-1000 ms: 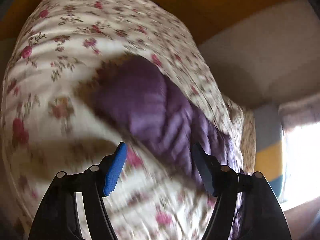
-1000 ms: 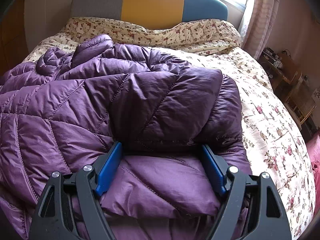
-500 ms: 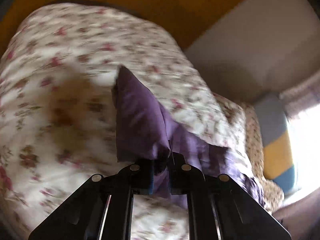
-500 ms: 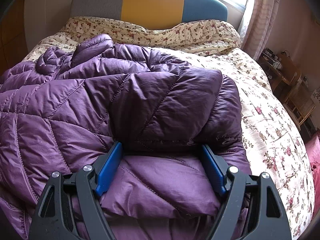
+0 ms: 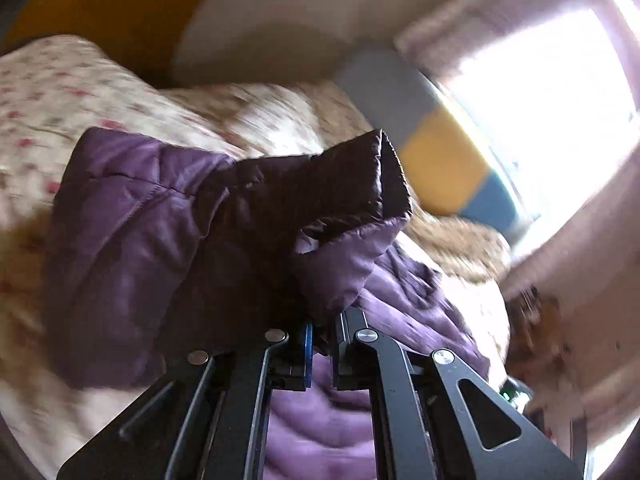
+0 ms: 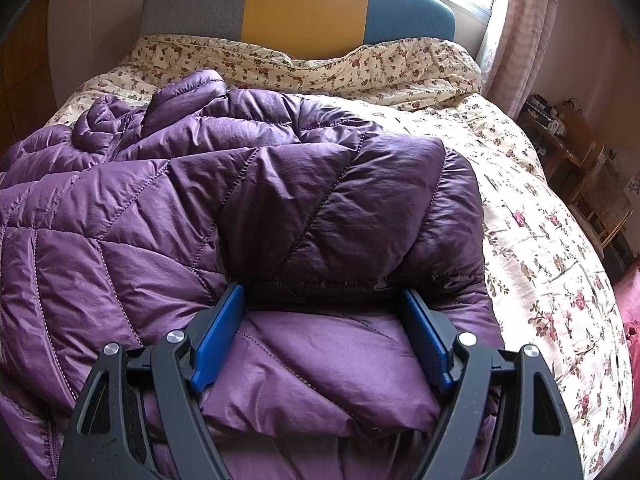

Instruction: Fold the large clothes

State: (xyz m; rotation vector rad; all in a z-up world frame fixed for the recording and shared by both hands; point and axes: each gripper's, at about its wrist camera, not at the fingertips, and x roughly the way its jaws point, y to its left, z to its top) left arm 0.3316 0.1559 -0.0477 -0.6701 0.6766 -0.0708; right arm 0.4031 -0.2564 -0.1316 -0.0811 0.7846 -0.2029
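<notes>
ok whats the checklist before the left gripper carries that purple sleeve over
1. Left gripper shut on the sleeve of the purple quilted puffer jacket: ok.
2. Sleeve lifted off the floral bedspread: ok.
3. Right gripper pinning the folded part: not ok, jaws open, pads only resting on the fabric.
4. Jacket body flat: not ok, bunched near the collar.
5. Landing spot for the cuff: cannot tell, left view blurred.

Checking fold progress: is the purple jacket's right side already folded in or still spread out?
Folded in. In the right wrist view, a flap of the purple jacket lies doubled over its body, its edge across the open right tool.
</notes>
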